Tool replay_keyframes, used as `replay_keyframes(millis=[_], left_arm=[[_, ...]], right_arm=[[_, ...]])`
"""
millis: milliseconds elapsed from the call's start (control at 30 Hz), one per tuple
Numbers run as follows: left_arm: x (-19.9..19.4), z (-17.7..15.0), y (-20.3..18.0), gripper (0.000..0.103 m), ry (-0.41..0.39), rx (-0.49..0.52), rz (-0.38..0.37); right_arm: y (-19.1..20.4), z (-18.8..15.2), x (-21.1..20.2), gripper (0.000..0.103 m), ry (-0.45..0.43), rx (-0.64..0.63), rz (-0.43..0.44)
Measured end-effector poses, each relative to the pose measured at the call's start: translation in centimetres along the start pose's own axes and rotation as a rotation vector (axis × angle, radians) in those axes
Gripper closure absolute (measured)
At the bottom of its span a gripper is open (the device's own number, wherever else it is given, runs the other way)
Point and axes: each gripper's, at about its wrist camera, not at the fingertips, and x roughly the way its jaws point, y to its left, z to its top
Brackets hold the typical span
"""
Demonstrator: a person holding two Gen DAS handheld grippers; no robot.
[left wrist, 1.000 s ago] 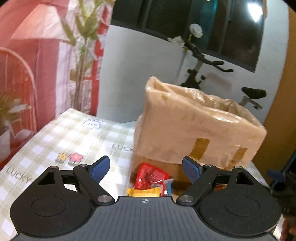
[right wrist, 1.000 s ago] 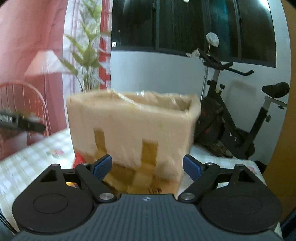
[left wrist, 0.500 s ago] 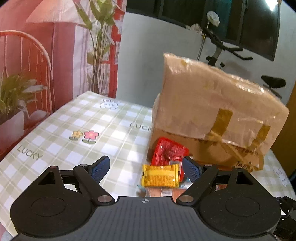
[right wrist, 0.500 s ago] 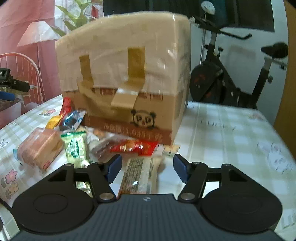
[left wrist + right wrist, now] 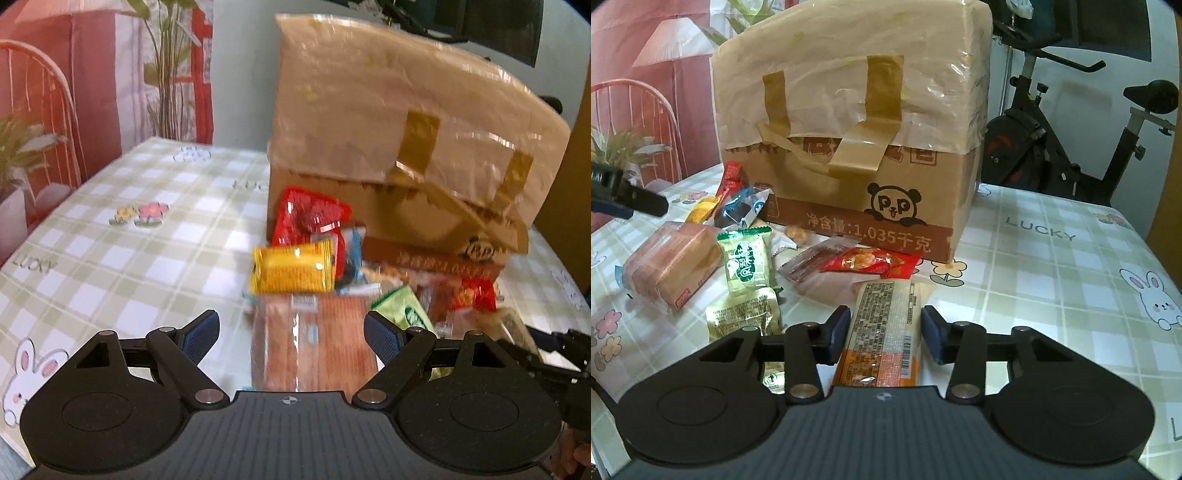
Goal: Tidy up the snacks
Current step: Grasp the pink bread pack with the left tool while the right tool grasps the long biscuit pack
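A pile of snack packs lies on the checked tablecloth [image 5: 1052, 277] in front of a taped cardboard box [image 5: 849, 129]. My right gripper [image 5: 885, 332] is low over a long snack bar pack [image 5: 886, 325] with a barcode and an orange end. Its jaws are closing with the pack between them, and the pads look just short of pressing. My left gripper [image 5: 291, 332] stands open above a brown biscuit pack [image 5: 310, 343], apart from it. Beyond that lie a yellow pack [image 5: 291, 271], a red pack [image 5: 306, 218] and a green pack [image 5: 404, 310].
The box [image 5: 388, 147] stands tall behind the pile. A green pack [image 5: 746, 262], a red pack [image 5: 871, 262] and a gold pack [image 5: 742, 321] lie left of the bar. An exercise bike [image 5: 1071, 129] stands past the table. The left gripper's tip [image 5: 624, 195] shows at the left edge.
Both grippers have come down towards the table and the snack pile. The right jaws have narrowed around the long bar pack. The left jaws stay equally wide.
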Motion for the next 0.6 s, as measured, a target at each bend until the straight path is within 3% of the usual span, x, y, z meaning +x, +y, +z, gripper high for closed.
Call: replay_keyframes(millis=[267, 600], left_arm=[[0.4, -0.6, -1.6, 0.016, 0.022, 0.042, -0.034], [1.9, -0.9, -2.3, 0.016, 0.037, 0.07, 0.029]], right_arm=[[-0.1, 0.1, 0.4, 0.058, 0.018, 0.004, 0.006], [-0.1, 0.0, 0.4, 0.058, 0.024, 0.003, 0.007]])
